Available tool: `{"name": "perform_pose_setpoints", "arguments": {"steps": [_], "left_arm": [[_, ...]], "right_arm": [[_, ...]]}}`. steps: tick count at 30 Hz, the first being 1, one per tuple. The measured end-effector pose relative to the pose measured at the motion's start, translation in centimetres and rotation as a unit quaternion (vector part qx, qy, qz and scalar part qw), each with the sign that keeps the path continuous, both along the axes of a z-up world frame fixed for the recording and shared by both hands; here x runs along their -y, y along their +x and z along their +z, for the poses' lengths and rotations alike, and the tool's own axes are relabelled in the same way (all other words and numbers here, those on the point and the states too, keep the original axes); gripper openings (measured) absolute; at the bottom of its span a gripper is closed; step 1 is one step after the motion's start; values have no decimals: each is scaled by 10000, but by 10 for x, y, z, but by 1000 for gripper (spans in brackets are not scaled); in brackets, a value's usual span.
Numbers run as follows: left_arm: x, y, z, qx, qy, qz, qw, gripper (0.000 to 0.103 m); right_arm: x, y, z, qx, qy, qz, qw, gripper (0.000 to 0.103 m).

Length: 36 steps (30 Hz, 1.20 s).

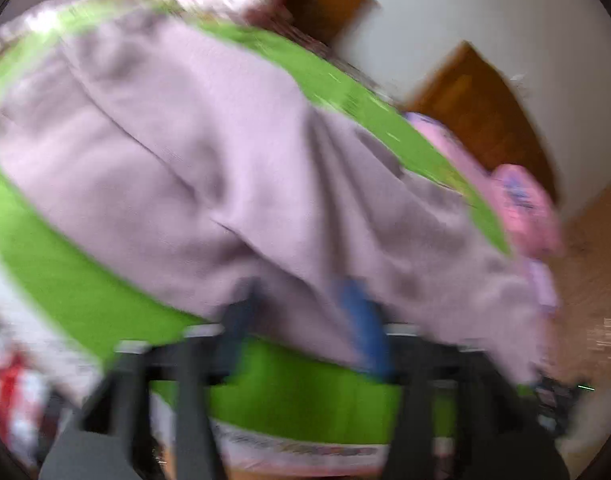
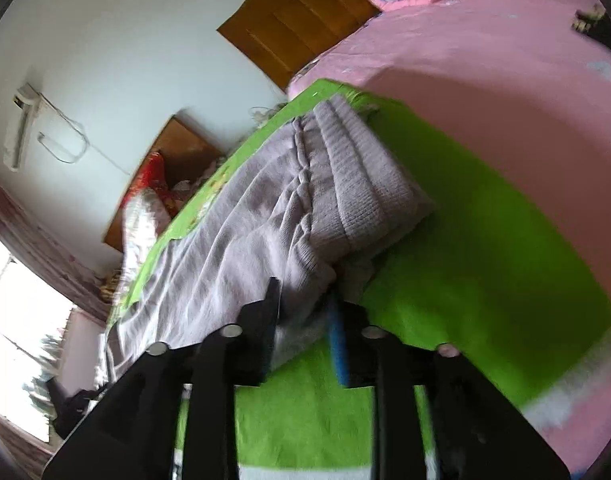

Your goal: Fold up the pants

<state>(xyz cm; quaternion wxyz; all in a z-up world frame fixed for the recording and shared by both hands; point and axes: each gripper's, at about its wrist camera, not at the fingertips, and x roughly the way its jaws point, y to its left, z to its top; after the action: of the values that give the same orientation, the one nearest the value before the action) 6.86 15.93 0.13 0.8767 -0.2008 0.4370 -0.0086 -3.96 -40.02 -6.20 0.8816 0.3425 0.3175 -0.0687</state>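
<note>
Soft lilac knitted pants (image 2: 265,216) spread on bright green mat (image 2: 485,248) over pink bed (image 2: 505,60). Left claw (image 1: 305,300) clamped on cloth edge; right claw (image 2: 305,300) pinching near ribbed waistband (image 2: 361,184). Likely light, limp, stretchy: best gripped at thick hems.

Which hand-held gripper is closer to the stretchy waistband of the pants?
Right. The right hand-held gripper sits at the waistband; the left hand-held gripper grips plain fabric elsewhere.

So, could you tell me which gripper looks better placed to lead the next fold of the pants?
Probably right: the right gripper straddles the ribbed waistband; the left gripper meets mid-fabric of the pants.
</note>
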Motion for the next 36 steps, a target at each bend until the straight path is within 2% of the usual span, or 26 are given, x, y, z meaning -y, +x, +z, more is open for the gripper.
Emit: {"name": "perform_pose_setpoints", "arguments": {"steps": [1,2,3,5,6,7,8,9,11,13,15,16,17,18,21,23,24,25,26,27,29,30,33,34,35,36], "left_arm": [[0,-6,10,134,436,244,9987,82],[5,-16,30,477,1029,505,9923,83],[11,-22,43,737,1301,564,9871,86],[35,-31,68,1249,1501,296,9803,95],[55,-32,75,1431,1487,-56,9785,101],[73,-30,77,1499,1472,-395,9769,101],[100,-26,72,1486,1495,-953,9729,101],[120,-21,65,1395,1587,-1265,9692,101],[161,-6,42,1115,1751,-1791,9617,101],[181,12,11,562,1820,-2021,9607,101],[178,21,-19,46,1842,-2116,9598,102],[174,20,-26,128,1898,-2160,9577,102],[176,17,-27,239,1977,-2253,9537,102],[175,19,-28,197,1928,-2294,9539,102],[168,30,-13,-28,1644,-2211,9613,101],[173,45,13,103,1160,-2300,9662,101],[184,55,26,200,906,-2450,9651,101],[204,69,43,340,560,-2786,9582,101],[220,78,50,380,425,-3090,9493,101],[246,92,53,338,427,-3408,9385,101],[292,121,41,157,715,-3701,9261,101],[306,133,32,109,782,-3774,9227,100],[333,174,-1,-183,661,-3893,9185,99],[338,185,-12,-274,773,-3843,9196,99],[346,200,-28,-368,1257,-3646,9219,99],[349,204,-34,-141,1646,-3560,9198,102]], "right_arm": [[-4,-3,11,-91,-374,-198,9991,59],[-12,-7,25,-48,-811,-322,9962,64],[-21,-11,39,108,-1248,-331,9916,64],[-47,-13,64,363,-2005,-145,9789,64],[-61,-8,72,453,-2229,31,9738,64],[-81,-1,77,540,-2411,345,9684,64],[-95,5,78,567,-2484,595,9652,64],[-110,15,76,559,-2547,876,9614,65],[-142,36,65,355,-2782,1325,9507,69],[-162,55,47,9,-2988,1598,9408,69],[-159,64,23,-459,-2897,1733,9402,70],[-156,59,12,-562,-2792,1834,9409,71],[-153,53,9,-378,-2790,1918,9402,71],[-152,49,5,-351,-2794,1982,9388,71],[-142,44,19,-488,-2589,2099,9416,74],[-135,47,31,-368,-2559,1999,9451,76],[-132,50,39,-279,-2611,1944,9451,76],[-129,56,48,-242,-2730,1875,9433,76],[-129,64,52,-224,-2818,1844,9413,76],[-129,75,54,-182,-2897,1851,9389,77],[-123,93,49,-432,-2956,1780,9376,77],[-121,100,41,-631,-3015,1715,9358,77],[-109,101,15,-1012,-2979,1753,9329,78],[-107,96,12,-934,-2951,1822,9333,78],[-104,88,11,-803,-2957,1897,9328,78],[-101,82,11,-775,-2938,1958,9324,78]]}}
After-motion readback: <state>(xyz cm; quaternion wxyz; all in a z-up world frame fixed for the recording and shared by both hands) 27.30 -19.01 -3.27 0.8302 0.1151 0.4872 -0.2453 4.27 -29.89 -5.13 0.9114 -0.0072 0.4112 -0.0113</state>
